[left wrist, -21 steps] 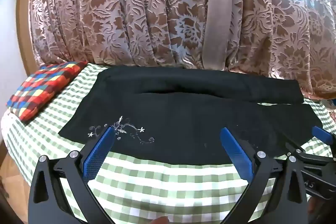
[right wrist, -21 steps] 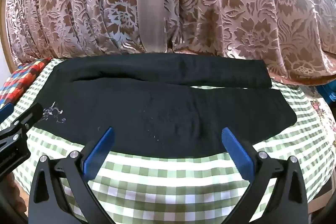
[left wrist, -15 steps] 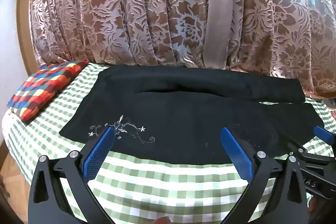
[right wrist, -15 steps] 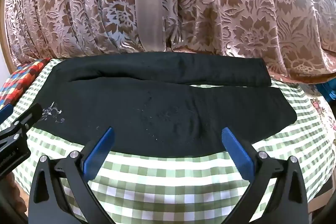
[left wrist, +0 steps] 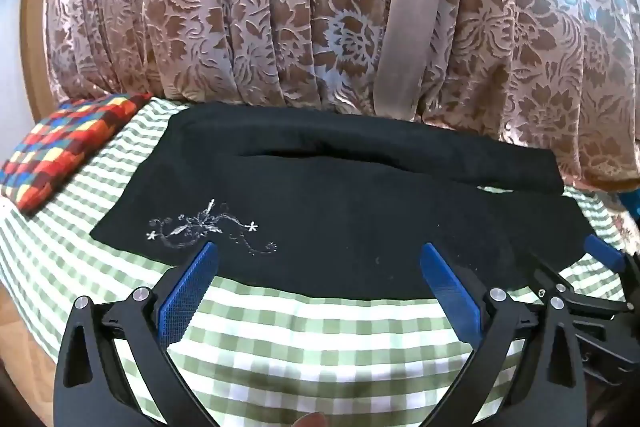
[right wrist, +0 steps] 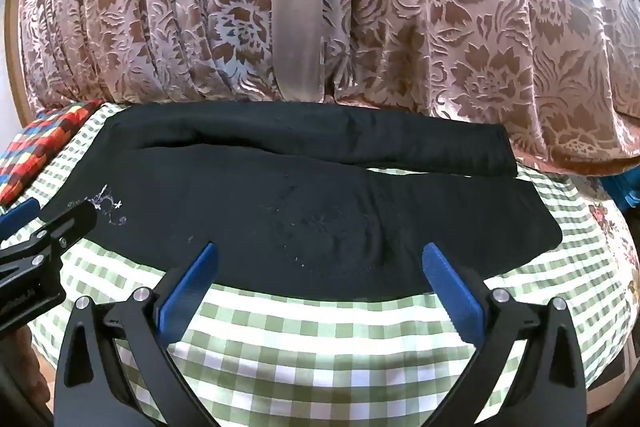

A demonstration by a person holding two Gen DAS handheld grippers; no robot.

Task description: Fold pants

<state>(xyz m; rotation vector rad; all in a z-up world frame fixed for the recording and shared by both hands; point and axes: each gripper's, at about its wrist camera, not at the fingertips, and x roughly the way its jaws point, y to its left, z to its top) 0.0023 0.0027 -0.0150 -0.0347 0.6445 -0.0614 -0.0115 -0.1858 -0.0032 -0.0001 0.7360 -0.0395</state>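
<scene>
One pair of black pants (left wrist: pixel 340 211) lies spread across a green-checked cloth (left wrist: pixel 320 339), in front of a floral curtain (left wrist: pixel 280 7). The left wrist view shows its whole white embroidery (left wrist: pixel 204 231) and one colourful checked cushion (left wrist: pixel 68 151); the right wrist view shows the pants' far end. Two tongs, left tongs (left wrist: pixel 318 263) and right tongs (right wrist: pixel 318 263), stand released just short of the near hem.

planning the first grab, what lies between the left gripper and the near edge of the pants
Only bare green checked cloth lies between the open left gripper and the black pants, as the left wrist view shows.
</scene>
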